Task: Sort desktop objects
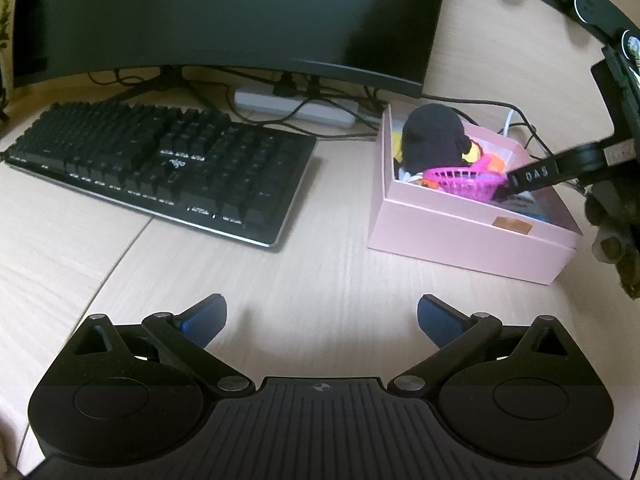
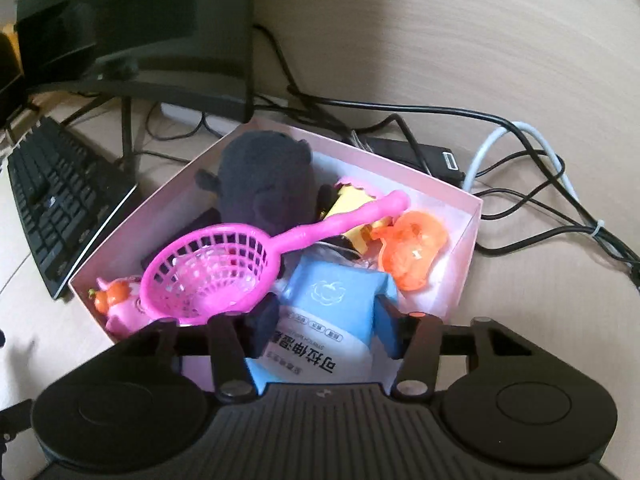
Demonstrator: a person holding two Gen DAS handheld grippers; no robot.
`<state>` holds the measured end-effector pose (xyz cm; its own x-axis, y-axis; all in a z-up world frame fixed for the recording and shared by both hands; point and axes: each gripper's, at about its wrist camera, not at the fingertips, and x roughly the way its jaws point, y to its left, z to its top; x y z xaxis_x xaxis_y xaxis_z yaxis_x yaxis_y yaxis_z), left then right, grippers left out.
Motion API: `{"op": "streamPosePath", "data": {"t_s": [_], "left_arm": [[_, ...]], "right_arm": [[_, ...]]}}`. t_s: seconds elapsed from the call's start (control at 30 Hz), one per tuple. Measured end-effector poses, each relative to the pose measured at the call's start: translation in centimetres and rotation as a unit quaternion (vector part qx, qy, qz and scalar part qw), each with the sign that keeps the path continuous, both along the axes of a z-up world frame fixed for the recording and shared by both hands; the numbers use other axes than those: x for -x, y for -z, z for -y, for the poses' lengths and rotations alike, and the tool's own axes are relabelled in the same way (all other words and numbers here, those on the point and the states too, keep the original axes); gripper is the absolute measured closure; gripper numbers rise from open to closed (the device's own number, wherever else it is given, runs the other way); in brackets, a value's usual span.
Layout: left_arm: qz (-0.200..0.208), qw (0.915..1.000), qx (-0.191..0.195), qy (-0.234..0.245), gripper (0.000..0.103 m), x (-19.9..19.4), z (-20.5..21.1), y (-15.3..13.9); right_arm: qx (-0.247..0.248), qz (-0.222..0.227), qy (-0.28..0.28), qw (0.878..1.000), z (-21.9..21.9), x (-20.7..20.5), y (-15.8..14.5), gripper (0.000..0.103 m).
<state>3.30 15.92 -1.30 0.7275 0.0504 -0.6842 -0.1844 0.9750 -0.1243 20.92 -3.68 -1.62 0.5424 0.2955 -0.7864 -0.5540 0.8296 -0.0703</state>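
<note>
My right gripper (image 2: 326,326), jaws clasping the blue packet (image 2: 320,320) lying lengthwise in the near box (image 2: 472,240); left gripper (image 1: 322,320) released, well left.

Keyboard (image 1: 160,164) left of box (image 1: 460,232); monitor (image 1: 224,16) behind; plush (image 2: 264,184), scoop (image 2: 224,272) in box.

Pink box (image 2: 464,280) holds magenta strainer (image 2: 208,276); blue packet (image 2: 332,300) upright.
</note>
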Motion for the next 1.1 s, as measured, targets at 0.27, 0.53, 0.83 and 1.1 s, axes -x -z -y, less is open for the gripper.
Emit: {"op": "streamPosePath", "data": {"t_s": [0.27, 0.53, 0.83, 1.1], "left_arm": [[0.000, 1.0000, 0.000, -0.009, 0.000, -0.1, -0.3, 0.0], [-0.002, 0.9998, 0.001, 0.020, 0.000, -0.4, 1.0, 0.2], [0.002, 0.9997, 0.008, 0.023, 0.000, -0.3, 0.8, 0.3], [0.023, 0.9989, -0.023, 0.033, 0.000, -0.6, 4.0, 1.0]], "right_arm": [[0.009, 0.060, 0.004, 0.998, 1.5, 2.4, -2.6, 0.041], [-0.137, 0.038, 0.021, 0.990, 2.1, -0.3, -4.8, 0.077], [-0.138, 0.019, -0.011, 0.990, -4.4, -2.4, -3.2, 0.073], [-0.174, 0.060, 0.005, 0.983, 1.2, 0.4, -4.7, 0.065]]}}
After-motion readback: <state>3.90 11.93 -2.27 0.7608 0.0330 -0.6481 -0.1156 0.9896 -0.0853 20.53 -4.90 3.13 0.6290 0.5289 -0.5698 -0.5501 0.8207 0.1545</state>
